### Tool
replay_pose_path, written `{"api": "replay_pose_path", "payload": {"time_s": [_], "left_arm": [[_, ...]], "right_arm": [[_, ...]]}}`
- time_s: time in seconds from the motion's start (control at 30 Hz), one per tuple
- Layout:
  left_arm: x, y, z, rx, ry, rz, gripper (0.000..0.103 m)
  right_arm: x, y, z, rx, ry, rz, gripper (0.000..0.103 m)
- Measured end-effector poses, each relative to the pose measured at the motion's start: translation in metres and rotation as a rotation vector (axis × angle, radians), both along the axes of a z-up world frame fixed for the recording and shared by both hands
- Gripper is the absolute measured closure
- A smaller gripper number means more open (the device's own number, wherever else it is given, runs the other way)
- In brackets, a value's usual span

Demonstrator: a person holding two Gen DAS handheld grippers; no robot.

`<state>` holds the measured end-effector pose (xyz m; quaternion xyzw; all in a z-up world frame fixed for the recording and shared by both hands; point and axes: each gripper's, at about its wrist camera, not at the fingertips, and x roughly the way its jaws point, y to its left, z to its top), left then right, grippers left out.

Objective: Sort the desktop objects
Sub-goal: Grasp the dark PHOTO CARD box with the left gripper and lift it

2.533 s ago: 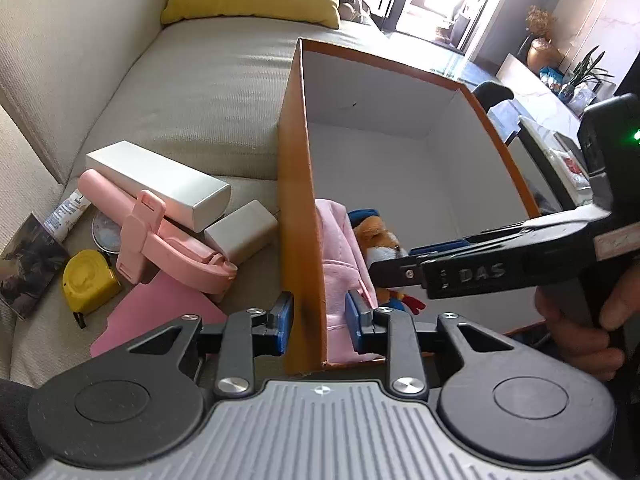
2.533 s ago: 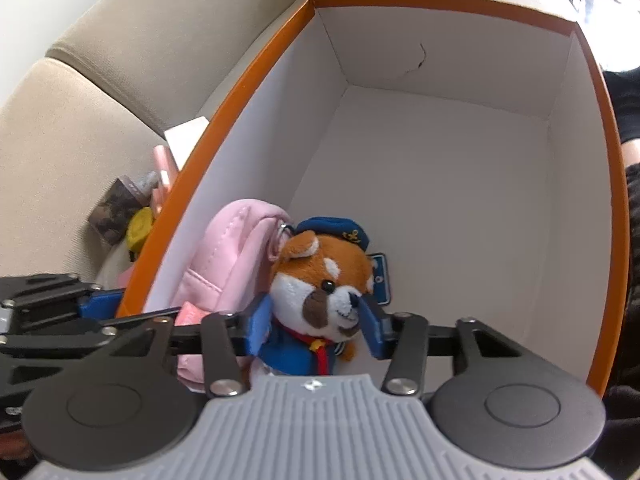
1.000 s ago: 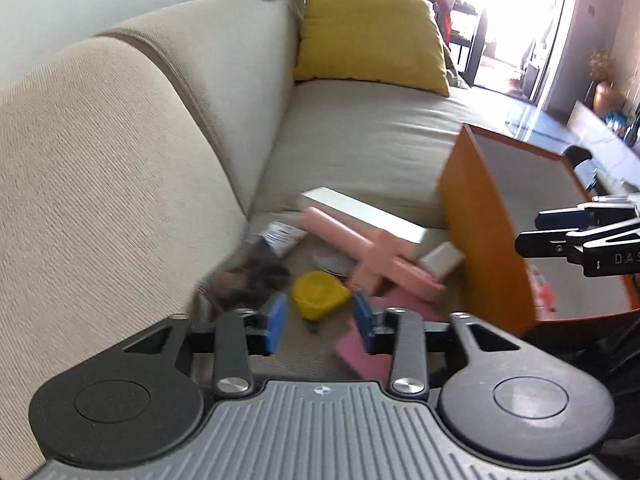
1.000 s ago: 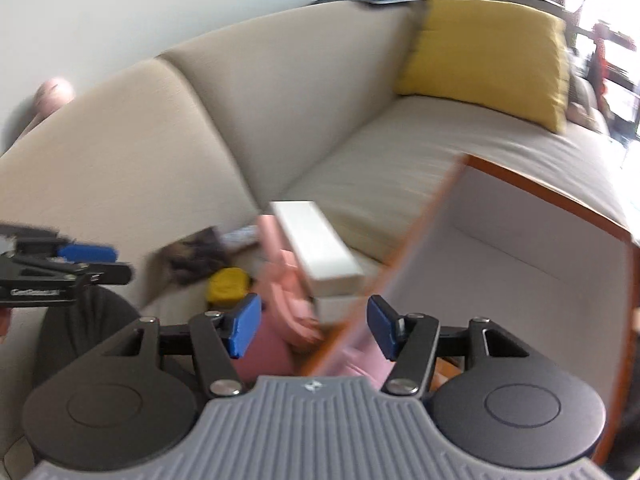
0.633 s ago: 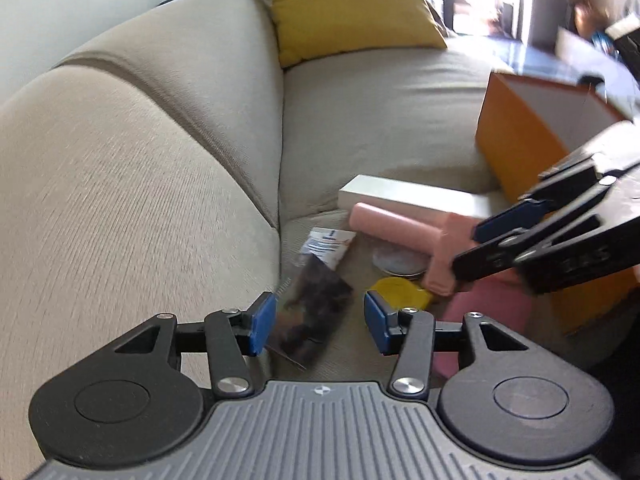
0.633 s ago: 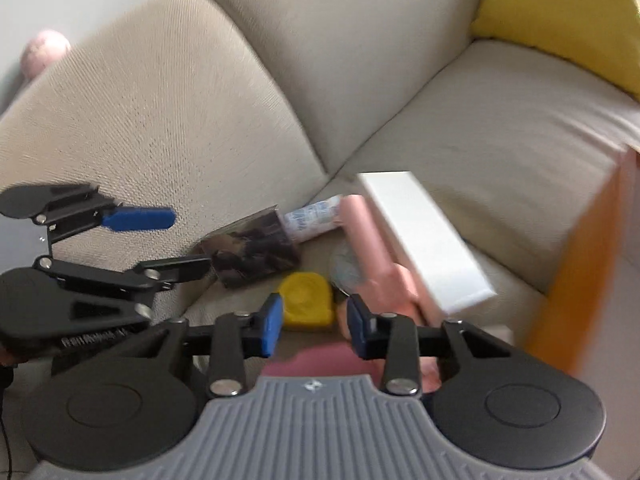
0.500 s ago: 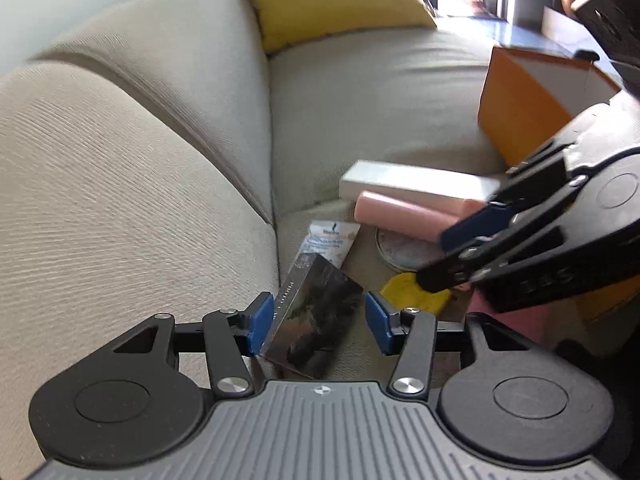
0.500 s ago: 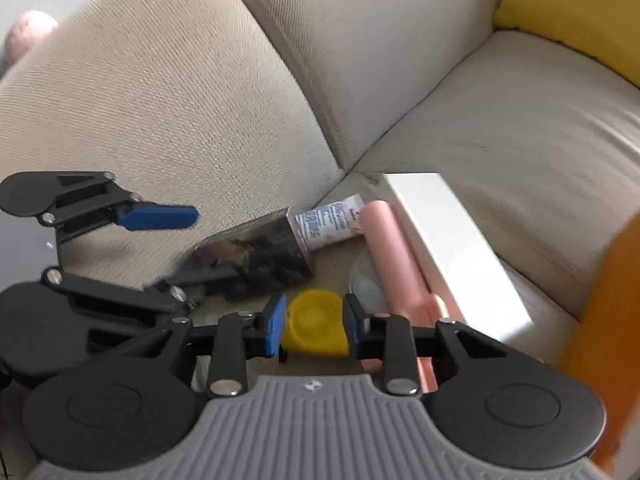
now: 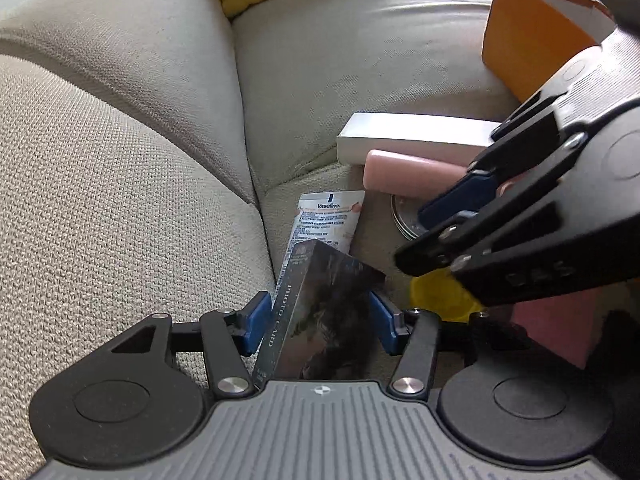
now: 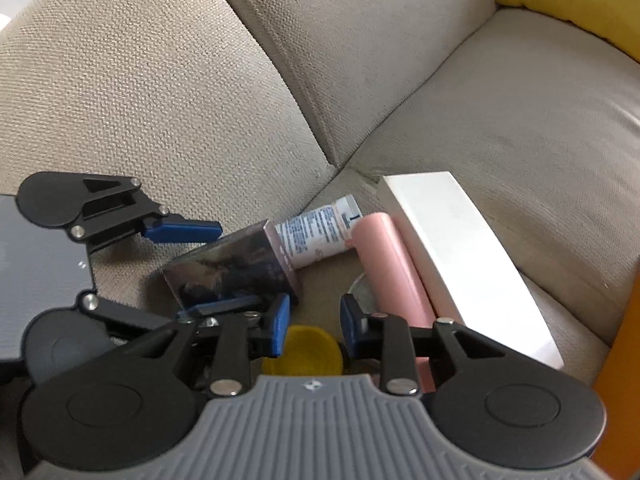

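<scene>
Against the sofa point(image 9: 120, 200) backrest, left gripper point(image 9: 320, 322) spread around the dark card box point(image 9: 324, 312); Vaseline tube point(image 9: 330, 220) just beyond. Right gripper point(image 10: 312, 320) spread over the yellow tape measure point(image 10: 308, 350), pink roller point(image 10: 390, 268) and white box point(image 10: 452, 248) beside it.

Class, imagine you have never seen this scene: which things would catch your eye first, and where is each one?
The dark photo card box sits tilted between the left gripper fingers, on the sofa seat by the armrest. The right gripper hangs open over a yellow tape measure. Behind them lie a pink roller, a white box and a Vaseline tube.
</scene>
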<state>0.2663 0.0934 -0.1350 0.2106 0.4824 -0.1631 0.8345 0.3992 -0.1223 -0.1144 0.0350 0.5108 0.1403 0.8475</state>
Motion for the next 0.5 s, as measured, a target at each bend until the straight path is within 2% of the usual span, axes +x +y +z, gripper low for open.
{"api": "replay_pose_path", "payload": {"time_s": [0.07,0.33,0.5], "left_arm": [[-0.003,0.001,0.001,0.001,-0.009,0.017,0.051],[-0.022,0.009,0.021,-0.102,-0.014,0.083,0.07],[-0.028,0.004,0.026,-0.082,-0.016,0.085,0.071]], "right_arm": [[-0.008,-0.004,0.004,0.012,0.006,-0.012,0.071],[-0.045,-0.024,0.025,0.103,0.046,-0.106,0.057],[-0.063,-0.03,0.022,0.105,0.091,-0.172,0.053]]}}
